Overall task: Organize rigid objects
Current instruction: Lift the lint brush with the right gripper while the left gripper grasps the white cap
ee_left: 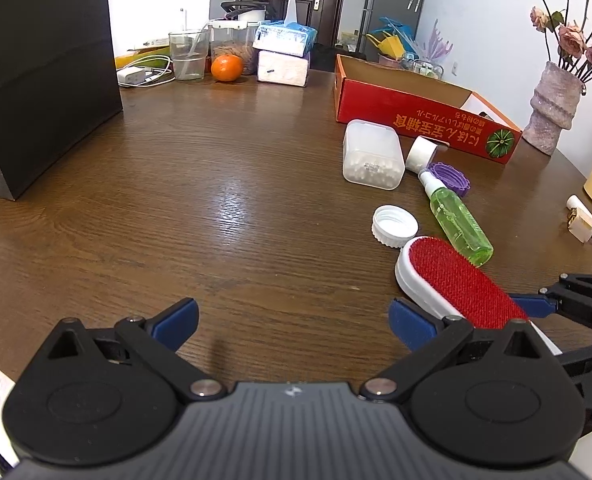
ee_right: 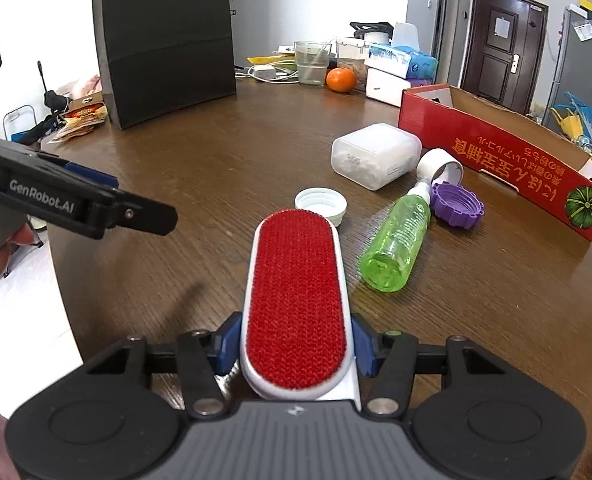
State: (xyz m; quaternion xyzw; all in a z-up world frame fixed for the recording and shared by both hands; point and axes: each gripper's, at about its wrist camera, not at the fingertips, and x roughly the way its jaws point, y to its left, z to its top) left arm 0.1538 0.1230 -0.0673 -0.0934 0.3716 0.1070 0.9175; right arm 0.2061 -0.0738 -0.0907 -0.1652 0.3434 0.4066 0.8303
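A lint brush [ee_right: 296, 292] with a red pad and a white body lies lengthwise on the brown table [ee_left: 216, 200]. My right gripper [ee_right: 296, 344] is shut on its near end, a blue pad pressing each side. My left gripper [ee_left: 294, 322] stands open over bare wood with nothing between its fingers; the lint brush [ee_left: 456, 280] lies just to its right. Beyond the brush lie a green spray bottle [ee_right: 396, 240], a white cap [ee_right: 321, 202], a purple lid [ee_right: 456, 204], a small white tube [ee_right: 440, 166] and a clear swab box [ee_right: 376, 156]. An open red cardboard box [ee_right: 496, 148] stands behind them.
A tall black box [ee_left: 44, 60] stands at the far left. An orange [ee_left: 227, 67], a glass [ee_left: 187, 56] and tissue packs [ee_left: 284, 52] crowd the back edge. A vase of flowers [ee_left: 552, 108] and small white items [ee_left: 588, 228] sit at the right.
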